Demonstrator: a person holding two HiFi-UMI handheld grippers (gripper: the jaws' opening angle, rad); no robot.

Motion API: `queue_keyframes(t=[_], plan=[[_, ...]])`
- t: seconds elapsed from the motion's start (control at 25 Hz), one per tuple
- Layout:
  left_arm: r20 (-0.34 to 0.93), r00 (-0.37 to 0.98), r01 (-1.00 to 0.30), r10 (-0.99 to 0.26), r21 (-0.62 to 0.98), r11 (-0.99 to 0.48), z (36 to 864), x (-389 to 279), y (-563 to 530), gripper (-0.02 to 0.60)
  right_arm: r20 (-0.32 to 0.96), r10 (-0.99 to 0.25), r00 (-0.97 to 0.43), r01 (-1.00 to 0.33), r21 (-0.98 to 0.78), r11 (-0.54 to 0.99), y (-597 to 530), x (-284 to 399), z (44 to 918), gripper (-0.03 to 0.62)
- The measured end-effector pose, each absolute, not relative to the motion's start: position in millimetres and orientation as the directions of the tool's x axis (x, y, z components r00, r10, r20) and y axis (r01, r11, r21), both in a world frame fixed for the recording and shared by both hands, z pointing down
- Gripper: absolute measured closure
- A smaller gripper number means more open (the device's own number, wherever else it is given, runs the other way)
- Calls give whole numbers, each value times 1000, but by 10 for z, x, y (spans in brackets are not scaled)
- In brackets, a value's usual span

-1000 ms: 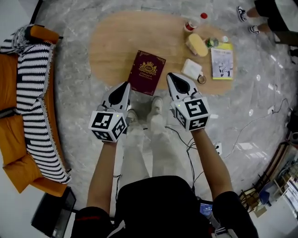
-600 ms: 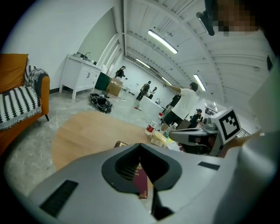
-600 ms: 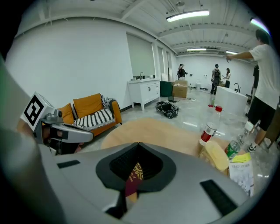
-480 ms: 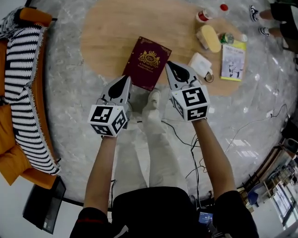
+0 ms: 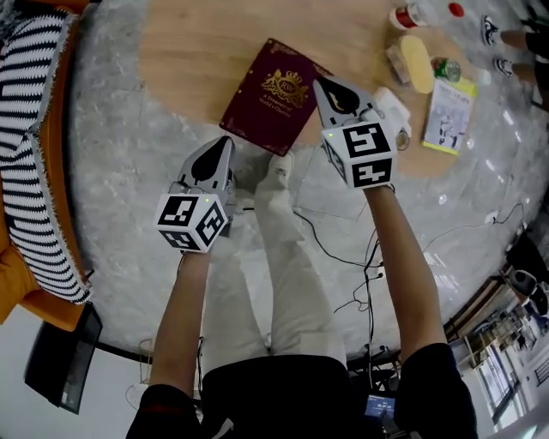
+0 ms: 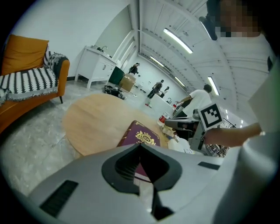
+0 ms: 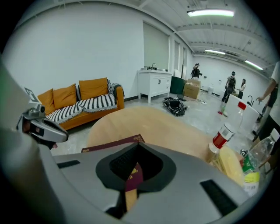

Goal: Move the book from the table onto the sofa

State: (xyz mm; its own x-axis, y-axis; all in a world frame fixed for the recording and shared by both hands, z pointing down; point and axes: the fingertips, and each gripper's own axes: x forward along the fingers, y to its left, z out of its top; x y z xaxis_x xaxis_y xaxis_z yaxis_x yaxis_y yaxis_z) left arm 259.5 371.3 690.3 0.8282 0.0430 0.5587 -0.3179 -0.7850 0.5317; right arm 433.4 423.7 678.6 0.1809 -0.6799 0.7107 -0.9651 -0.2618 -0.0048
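A maroon book [image 5: 273,96] with a gold crest lies flat at the near edge of the oval wooden table [image 5: 189,60]. My left gripper [image 5: 225,142] is shut and empty, its tip over the floor just short of the book's near left corner. My right gripper [image 5: 320,84] is also shut and empty, its tip over the book's right edge. In the left gripper view the book [image 6: 142,134] shows just beyond the left gripper [image 6: 140,145]. In the right gripper view the book [image 7: 111,147] lies under the right gripper [image 7: 139,144]. The orange sofa [image 5: 39,180] with a striped blanket stands far left.
On the table's right part are a red-labelled bottle [image 5: 405,17], a yellow pack [image 5: 418,63], a green can [image 5: 441,67], a white box [image 5: 392,106] and a booklet [image 5: 450,114]. Cables [image 5: 343,249] trail on the floor. Someone's shoes [image 5: 493,30] stand at top right.
Both grippers have sunk toward the table and the book looks nearer. The right tip now overlaps the book's right edge. Both stay shut.
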Motion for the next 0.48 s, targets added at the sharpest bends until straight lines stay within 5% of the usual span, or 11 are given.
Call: queue_keyframes(t=[0.48], plan=[[599, 800, -430, 6, 581, -691, 7295, 2237, 3866, 565, 747, -643, 169, -982, 72, -175, 3885, 4660, 7222, 588]])
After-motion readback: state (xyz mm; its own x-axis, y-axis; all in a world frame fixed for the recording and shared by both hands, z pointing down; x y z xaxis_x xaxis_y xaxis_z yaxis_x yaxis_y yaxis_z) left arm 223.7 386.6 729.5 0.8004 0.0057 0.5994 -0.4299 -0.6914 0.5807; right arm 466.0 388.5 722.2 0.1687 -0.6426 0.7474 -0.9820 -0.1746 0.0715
